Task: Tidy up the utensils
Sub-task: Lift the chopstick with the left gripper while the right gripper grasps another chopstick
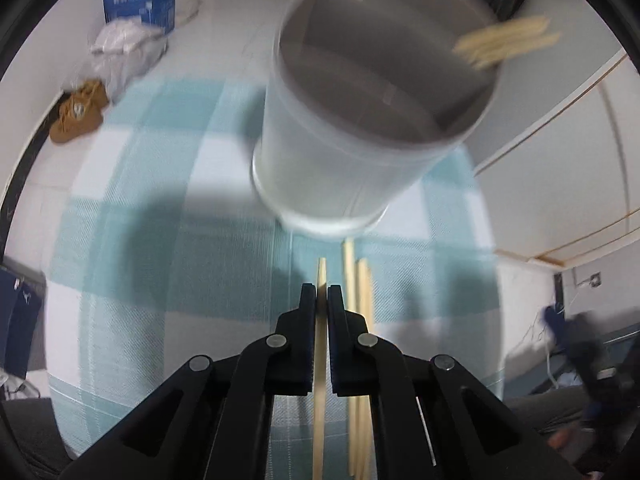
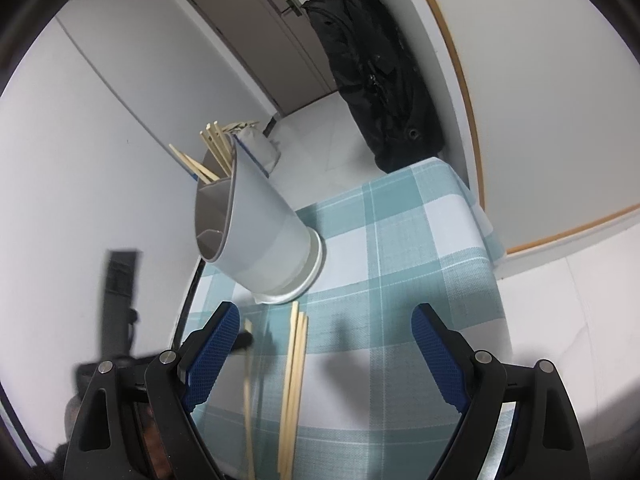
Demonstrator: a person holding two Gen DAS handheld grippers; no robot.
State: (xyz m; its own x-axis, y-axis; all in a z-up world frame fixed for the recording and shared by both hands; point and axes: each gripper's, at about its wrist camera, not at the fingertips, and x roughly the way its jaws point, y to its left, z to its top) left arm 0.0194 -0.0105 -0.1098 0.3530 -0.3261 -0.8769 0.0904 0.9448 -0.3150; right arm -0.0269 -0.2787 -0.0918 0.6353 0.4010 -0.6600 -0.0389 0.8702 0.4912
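Note:
My left gripper (image 1: 321, 294) is shut on a single wooden chopstick (image 1: 320, 360), which runs lengthwise between its jaws just above the checked tablecloth (image 1: 160, 240). A few loose chopsticks (image 1: 360, 320) lie to its right. Ahead stands a grey-white utensil holder (image 1: 340, 152) with an inner divider; more chopsticks (image 1: 504, 42) stick out of it. In the right wrist view my right gripper (image 2: 326, 316) stands open over the loose chopsticks (image 2: 294, 380), touching nothing. The holder (image 2: 264, 236) is beyond it, and the held chopstick (image 2: 249, 380) shows blurred at the left.
The table ends close behind the holder and at the cloth's right edge (image 2: 486, 232). On the floor lie brown shoes (image 1: 78, 110), white bags (image 1: 124, 50) and a blue box (image 1: 140, 2). A black bag (image 2: 376, 72) leans beside a door (image 2: 256, 40).

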